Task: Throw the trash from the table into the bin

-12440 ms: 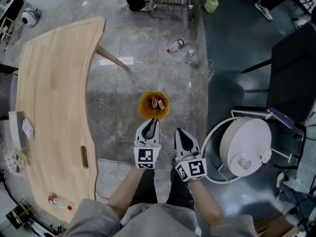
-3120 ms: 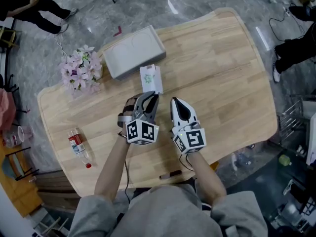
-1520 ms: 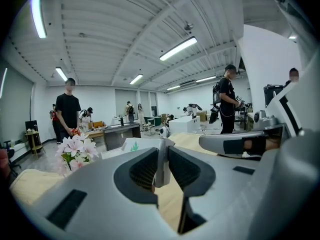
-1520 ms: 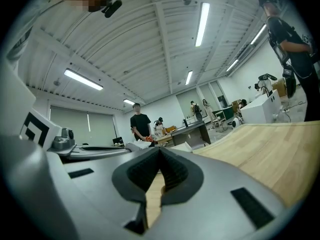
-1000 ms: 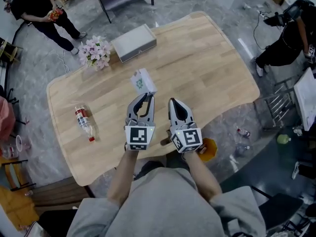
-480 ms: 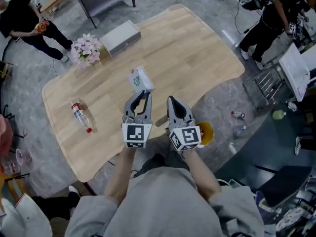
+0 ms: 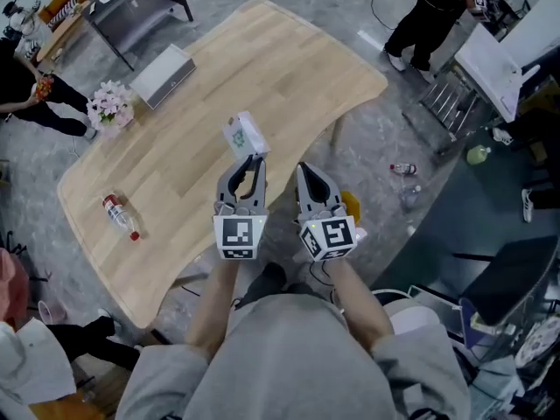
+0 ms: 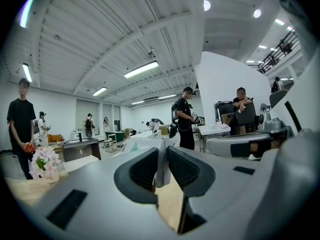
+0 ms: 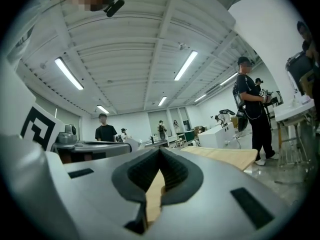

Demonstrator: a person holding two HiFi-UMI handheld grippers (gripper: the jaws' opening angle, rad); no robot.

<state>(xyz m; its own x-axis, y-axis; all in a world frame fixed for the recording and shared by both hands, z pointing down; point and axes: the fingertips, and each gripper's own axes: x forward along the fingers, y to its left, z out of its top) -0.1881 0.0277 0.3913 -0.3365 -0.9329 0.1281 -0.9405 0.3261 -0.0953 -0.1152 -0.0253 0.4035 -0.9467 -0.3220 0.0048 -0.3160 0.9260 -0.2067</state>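
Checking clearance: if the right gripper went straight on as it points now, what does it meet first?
Probably nothing near. The right gripper, shut and empty, points about level over the wooden table, whose top lies below its line in the right gripper view. Past the far edge, depth is unclear.

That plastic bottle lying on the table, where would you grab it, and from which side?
Take the bottle across the middle of its body, coming straight down from above with the jaws set crosswise to its length. It lies flat on its side on the table, so the round body is the widest, steadiest part; the red-capped end is narrow and would likely slip.
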